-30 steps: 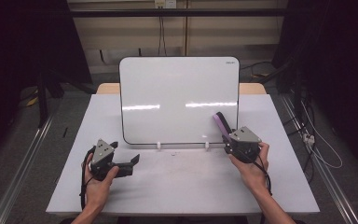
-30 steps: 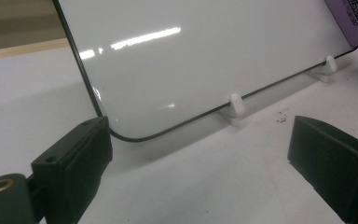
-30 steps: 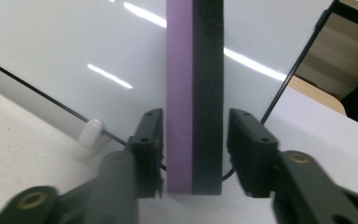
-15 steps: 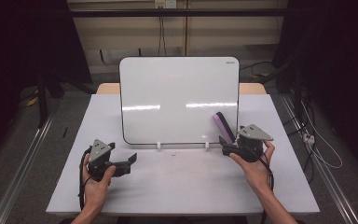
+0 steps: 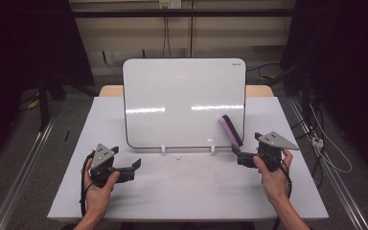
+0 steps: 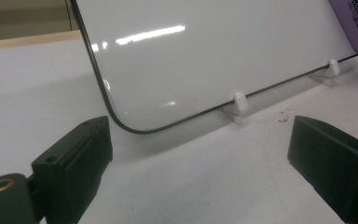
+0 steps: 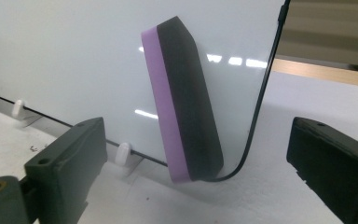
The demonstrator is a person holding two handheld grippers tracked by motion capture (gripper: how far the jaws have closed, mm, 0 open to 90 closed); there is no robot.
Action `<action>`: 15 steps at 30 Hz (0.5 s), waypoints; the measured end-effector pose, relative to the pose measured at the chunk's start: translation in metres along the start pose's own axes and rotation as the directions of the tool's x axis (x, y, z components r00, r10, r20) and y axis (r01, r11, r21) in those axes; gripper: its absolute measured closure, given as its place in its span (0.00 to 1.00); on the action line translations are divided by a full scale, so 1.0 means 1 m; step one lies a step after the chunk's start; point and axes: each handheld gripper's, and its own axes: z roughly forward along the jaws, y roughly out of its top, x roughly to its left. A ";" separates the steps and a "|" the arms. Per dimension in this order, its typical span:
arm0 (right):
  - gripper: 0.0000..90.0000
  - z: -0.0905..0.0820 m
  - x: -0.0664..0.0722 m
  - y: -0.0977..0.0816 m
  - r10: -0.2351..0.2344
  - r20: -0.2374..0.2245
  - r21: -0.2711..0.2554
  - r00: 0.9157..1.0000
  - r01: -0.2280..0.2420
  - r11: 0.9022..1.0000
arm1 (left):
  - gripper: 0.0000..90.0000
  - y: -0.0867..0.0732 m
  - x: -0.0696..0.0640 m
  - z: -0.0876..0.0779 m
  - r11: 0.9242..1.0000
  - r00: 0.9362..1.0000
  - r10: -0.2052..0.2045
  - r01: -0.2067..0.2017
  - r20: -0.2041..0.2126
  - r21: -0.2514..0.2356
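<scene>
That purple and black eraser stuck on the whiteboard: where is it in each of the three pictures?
High view: the eraser sits at the whiteboard's lower right corner, tilted.
Left gripper view: just its purple corner, at the top right edge.
Right gripper view: centre, close up, between the black jaws.
Shared landmark: the white peg under the board.

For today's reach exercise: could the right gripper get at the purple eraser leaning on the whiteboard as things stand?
Probably yes. The right gripper sits just in front of the eraser, jaws open after letting go. Nothing lies between them; the whiteboard stands behind the eraser, which rests apart from both jaws.
</scene>
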 end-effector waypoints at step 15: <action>0.04 -0.026 -0.012 -0.023 0.043 0.058 -0.002 0.997 -0.043 0.999 | 0.06 0.000 0.003 -0.006 1.000 0.999 -0.016 0.015 -0.042 -0.009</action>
